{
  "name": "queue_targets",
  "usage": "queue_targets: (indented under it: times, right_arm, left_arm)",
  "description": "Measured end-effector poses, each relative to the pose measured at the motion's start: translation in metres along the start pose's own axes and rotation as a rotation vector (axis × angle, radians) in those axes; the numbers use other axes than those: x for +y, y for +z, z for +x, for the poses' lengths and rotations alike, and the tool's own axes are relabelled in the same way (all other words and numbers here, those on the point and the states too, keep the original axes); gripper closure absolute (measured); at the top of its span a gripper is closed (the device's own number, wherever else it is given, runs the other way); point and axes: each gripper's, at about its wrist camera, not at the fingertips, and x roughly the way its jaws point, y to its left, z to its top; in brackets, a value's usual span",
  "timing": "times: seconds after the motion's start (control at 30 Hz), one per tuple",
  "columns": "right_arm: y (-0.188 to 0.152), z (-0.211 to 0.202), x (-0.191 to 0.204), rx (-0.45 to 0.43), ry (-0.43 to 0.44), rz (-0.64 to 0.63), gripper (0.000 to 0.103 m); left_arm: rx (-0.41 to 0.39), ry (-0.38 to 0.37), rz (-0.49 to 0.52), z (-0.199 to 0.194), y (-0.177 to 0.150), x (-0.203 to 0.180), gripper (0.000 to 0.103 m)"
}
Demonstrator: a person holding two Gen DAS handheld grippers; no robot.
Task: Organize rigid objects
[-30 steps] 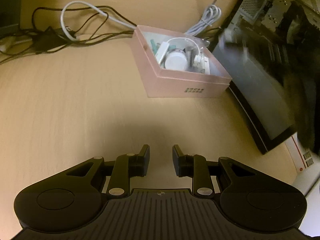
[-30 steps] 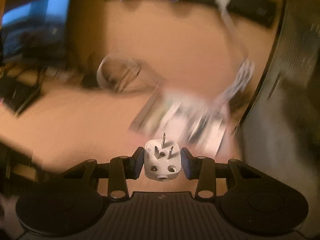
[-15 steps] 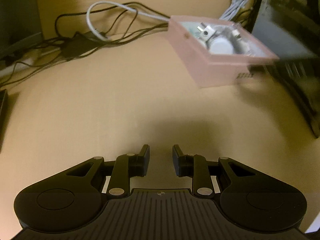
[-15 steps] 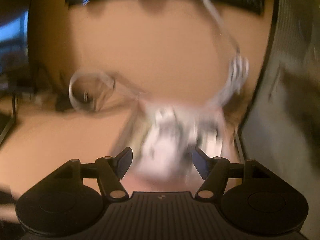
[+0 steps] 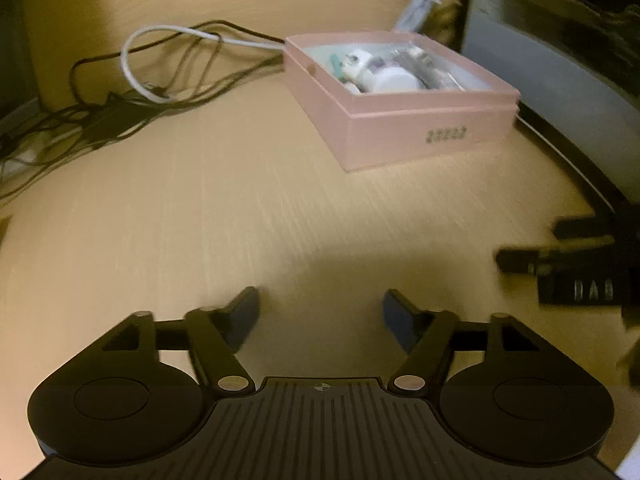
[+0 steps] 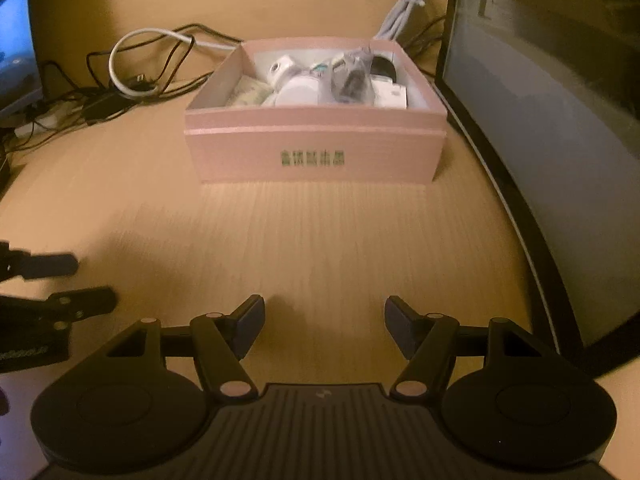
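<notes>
A pink box [image 6: 240,152] stands on the wooden desk, straight ahead in the right wrist view and at the upper right [image 5: 392,136] in the left wrist view. It holds several small white and grey gadgets, among them a white plug block [image 6: 280,67]. My right gripper [image 6: 324,328] hovers low over the desk in front of the box, its jaws opening with nothing between them. My left gripper [image 5: 320,320] is to its left, jaws also opening wide and empty. Each gripper shows at the edge of the other's view: the left gripper [image 6: 60,280] and the right gripper [image 5: 560,264].
A dark monitor [image 6: 540,120] stands along the right side, close to the box. Tangled black and white cables [image 6: 132,68] lie behind the box to the left. A coiled white cable [image 6: 404,4] sits behind it. A lit screen [image 6: 16,48] is at the far left.
The right gripper let go of the white plug over the box, opened, and sank toward the desk. The left gripper's jaws went from nearly shut to wide.
</notes>
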Motion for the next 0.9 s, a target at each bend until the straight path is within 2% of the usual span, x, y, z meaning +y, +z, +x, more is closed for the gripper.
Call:
queue_targets:
  times: [0.13, 0.23, 0.37, 0.6, 0.9]
  right_arm:
    - [-0.003, 0.005, 0.0, -0.056, -0.022, -0.024, 0.013]
    - [-0.002, 0.012, -0.004, -0.092, -0.061, -0.019, 0.0]
    - [-0.001, 0.017, -0.015, -0.124, -0.021, 0.004, 0.0]
    - [-0.007, 0.019, -0.019, -0.2, 0.001, -0.016, 0.0]
    - [-0.005, 0.021, -0.02, -0.201, -0.004, -0.01, 0.0]
  left_arm:
    - [-0.11, 0.087, -0.073, 0.002, -0.01, -0.014, 0.026]
    - [-0.152, 0.123, -0.113, 0.002, -0.014, -0.018, 0.026]
    - [-0.172, 0.159, -0.144, 0.006, -0.011, -0.021, 0.026]
    - [-0.192, 0.167, -0.139, 0.011, -0.009, -0.026, 0.025]
    - [-0.192, 0.161, -0.14, 0.01, -0.009, -0.024, 0.025]
